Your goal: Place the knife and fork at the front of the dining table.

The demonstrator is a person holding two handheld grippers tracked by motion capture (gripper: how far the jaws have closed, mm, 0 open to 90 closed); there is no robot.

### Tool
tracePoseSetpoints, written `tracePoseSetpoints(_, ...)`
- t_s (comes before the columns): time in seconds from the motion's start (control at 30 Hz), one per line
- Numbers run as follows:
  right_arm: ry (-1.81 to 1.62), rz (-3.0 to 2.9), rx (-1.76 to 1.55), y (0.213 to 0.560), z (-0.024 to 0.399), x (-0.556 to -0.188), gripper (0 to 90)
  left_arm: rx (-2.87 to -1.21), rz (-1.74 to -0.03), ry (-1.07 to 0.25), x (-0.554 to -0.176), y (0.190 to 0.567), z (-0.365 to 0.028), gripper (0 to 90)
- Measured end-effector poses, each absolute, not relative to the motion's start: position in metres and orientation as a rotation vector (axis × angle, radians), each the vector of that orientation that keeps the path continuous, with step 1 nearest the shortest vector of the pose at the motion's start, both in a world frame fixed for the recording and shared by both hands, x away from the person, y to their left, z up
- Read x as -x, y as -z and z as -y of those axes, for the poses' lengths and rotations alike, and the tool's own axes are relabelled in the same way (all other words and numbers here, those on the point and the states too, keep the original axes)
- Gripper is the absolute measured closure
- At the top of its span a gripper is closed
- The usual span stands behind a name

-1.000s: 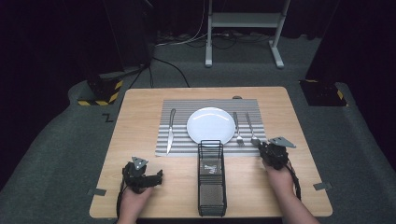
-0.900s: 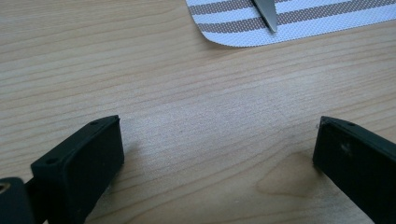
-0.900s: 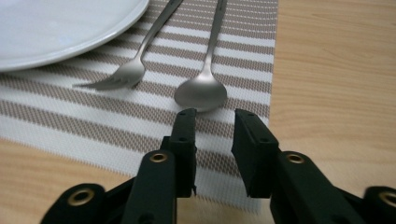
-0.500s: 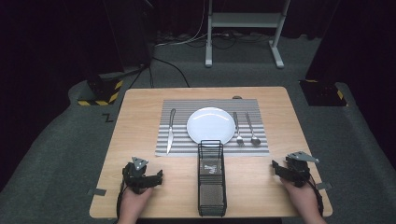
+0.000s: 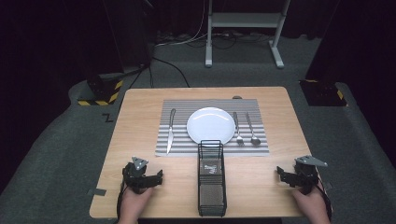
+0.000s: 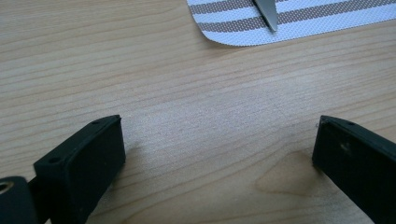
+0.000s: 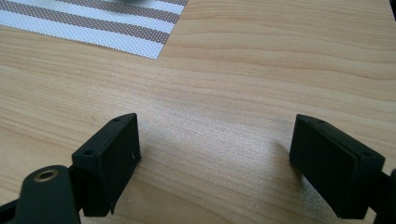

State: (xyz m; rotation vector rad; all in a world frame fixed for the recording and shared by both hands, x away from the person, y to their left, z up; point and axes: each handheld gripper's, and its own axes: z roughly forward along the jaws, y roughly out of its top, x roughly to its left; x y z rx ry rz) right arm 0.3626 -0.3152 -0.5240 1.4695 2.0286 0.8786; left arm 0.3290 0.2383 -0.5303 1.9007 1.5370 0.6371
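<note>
Currently, both right gripper [image 5: 286, 174] and left gripper [image 5: 152, 178] are held wide open and empty near the tabletop's near edge; the stiff, slippery spoon [image 5: 252, 128] is best gripped mid-handle.

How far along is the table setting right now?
Looks done: knife left of the plate, fork and spoon to its right, all on the placemat. Both claws, left and right, rest open and empty. Nothing visibly remains.

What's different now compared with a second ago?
The right gripper pulled back from beside the spoon to the table's near right corner; its jaws have just been opening, nothing between them. The left gripper, plate, fork, knife and wire basket stayed put.
</note>
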Motion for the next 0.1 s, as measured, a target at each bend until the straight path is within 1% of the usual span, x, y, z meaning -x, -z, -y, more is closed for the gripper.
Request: tracePoseSetpoints(0.1, -0.878, -2.028, -1.471, 0.5240, 0.3151, -0.3626, 15.7, -1.902, -1.537, -0.638, -0.3291, 0.5303, -0.2384, 2.2)
